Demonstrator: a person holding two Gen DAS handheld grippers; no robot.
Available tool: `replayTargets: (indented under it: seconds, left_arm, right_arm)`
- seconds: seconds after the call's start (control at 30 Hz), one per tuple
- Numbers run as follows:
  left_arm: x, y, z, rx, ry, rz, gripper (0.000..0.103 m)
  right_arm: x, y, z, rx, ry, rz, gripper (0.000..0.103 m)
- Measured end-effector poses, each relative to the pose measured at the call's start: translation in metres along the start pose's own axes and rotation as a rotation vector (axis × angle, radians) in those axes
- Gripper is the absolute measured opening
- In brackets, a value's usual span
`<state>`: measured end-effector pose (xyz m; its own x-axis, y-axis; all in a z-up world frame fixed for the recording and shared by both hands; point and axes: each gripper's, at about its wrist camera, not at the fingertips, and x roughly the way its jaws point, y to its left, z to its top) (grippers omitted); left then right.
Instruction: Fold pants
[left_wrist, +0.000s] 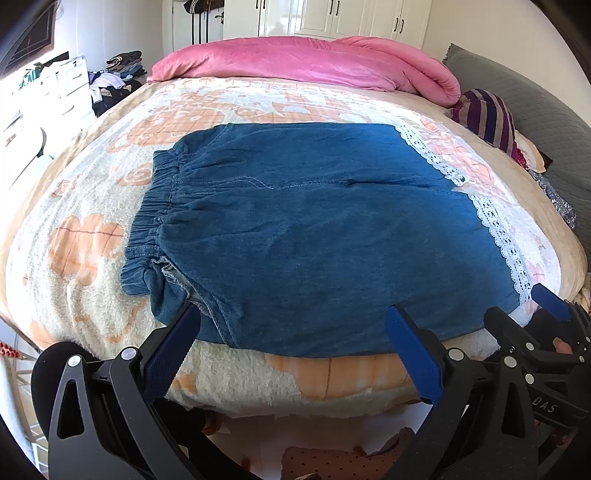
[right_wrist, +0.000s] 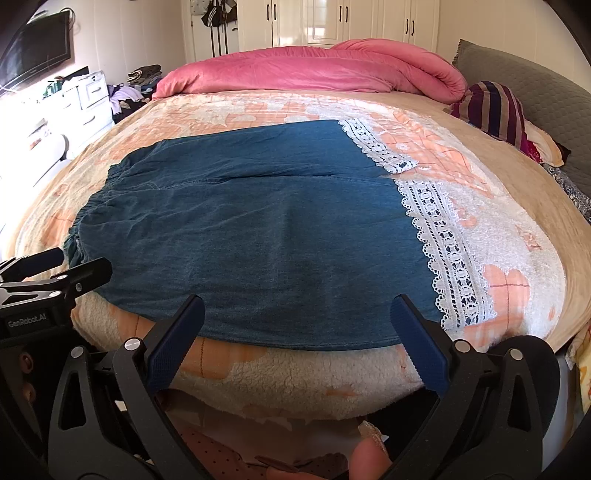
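Observation:
The blue denim pants (left_wrist: 314, 236) lie flat across the bed, elastic waistband (left_wrist: 155, 218) at the left and white lace hems (left_wrist: 495, 221) at the right. They also show in the right wrist view (right_wrist: 266, 236), with the lace hem (right_wrist: 443, 251). My left gripper (left_wrist: 291, 332) is open and empty at the near edge of the pants by the waist end. My right gripper (right_wrist: 297, 317) is open and empty at the near edge by the hem end. Each gripper shows in the other's view: the right one (left_wrist: 546, 306) and the left one (right_wrist: 55, 266).
The bed has a fluffy white and orange blanket (left_wrist: 88, 243). A rolled pink duvet (left_wrist: 303, 62) lies at the far side. A striped cushion (left_wrist: 487, 118) and grey headboard (left_wrist: 532, 103) are at the right. White drawers (left_wrist: 66, 92) and piled clothes stand at the left.

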<state>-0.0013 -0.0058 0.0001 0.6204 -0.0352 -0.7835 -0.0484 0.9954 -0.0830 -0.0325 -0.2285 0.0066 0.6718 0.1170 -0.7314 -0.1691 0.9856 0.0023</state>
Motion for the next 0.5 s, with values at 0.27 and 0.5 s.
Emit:
replayTargets:
  seconds: [0.27,0.5]
  left_arm:
    - [0.0011,0.0016,0.0005,-0.006,0.002,-0.002,0.099]
    - [0.0054,0.0029,0.0045,-0.004,0.008,-0.002,0.099]
  right_arm:
    - [0.0003,-0.0013,0.0003,-0.001,-0.004,-0.004,0.095]
    - [0.0039,-0.0021,0.0039,-0.003,-0.004,0.002,0.095]
